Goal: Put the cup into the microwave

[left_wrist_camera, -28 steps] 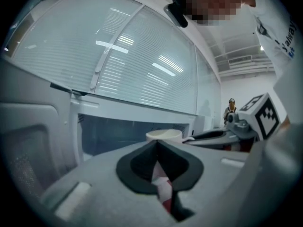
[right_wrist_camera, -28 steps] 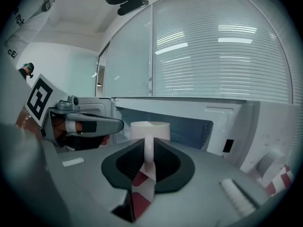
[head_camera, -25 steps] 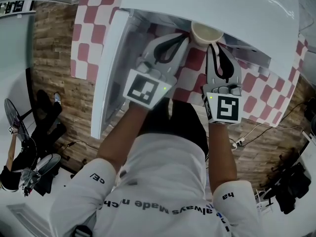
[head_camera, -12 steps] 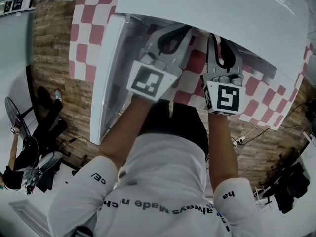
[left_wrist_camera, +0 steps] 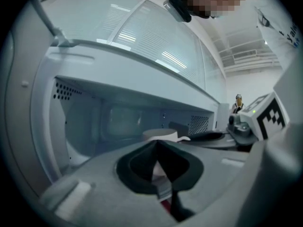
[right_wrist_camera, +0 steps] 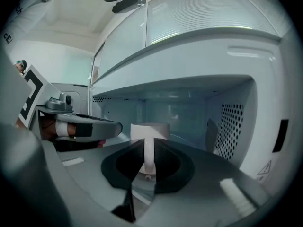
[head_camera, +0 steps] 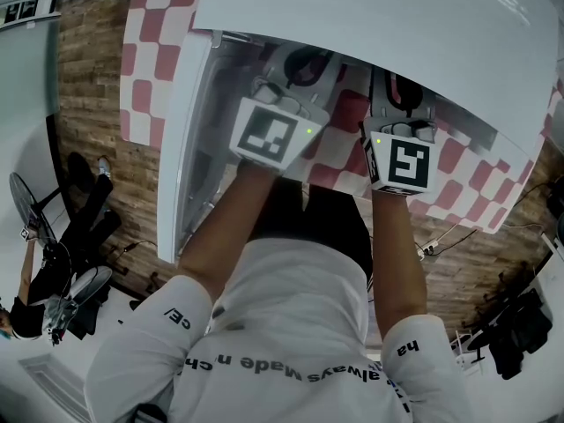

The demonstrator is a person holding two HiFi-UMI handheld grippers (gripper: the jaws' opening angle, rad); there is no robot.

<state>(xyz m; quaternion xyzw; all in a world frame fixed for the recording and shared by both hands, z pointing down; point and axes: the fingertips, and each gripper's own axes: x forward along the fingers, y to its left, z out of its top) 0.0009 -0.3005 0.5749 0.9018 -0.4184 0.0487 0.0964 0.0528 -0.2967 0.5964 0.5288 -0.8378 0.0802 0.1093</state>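
Note:
The white cup (right_wrist_camera: pixel 149 131) stands just inside the open white microwave (head_camera: pixel 379 16), over its floor. My right gripper (right_wrist_camera: pixel 147 146) is shut on the cup's handle, which runs down between the jaws. In the left gripper view the cup (left_wrist_camera: pixel 160 135) shows just beyond the left gripper (left_wrist_camera: pixel 157 144), whose jaws meet with nothing between them. In the head view both marker cubes (head_camera: pixel 269 135) (head_camera: pixel 401 163) sit at the oven's mouth, and the microwave's top hides the fingertips and the cup.
The microwave door (head_camera: pixel 181 139) hangs open at the left. A perforated side wall (right_wrist_camera: pixel 229 122) stands close to the right of the cup. The oven rests on a red-and-white checked cloth (head_camera: pixel 145 51). Wooden floor (head_camera: pixel 88 86), a fan (head_camera: pixel 26 218) and cables (head_camera: pixel 441 245) lie around.
Both grippers have moved forward into the microwave. The cup, seen at the oven's mouth a second ago, is now hidden under the top in the head view.

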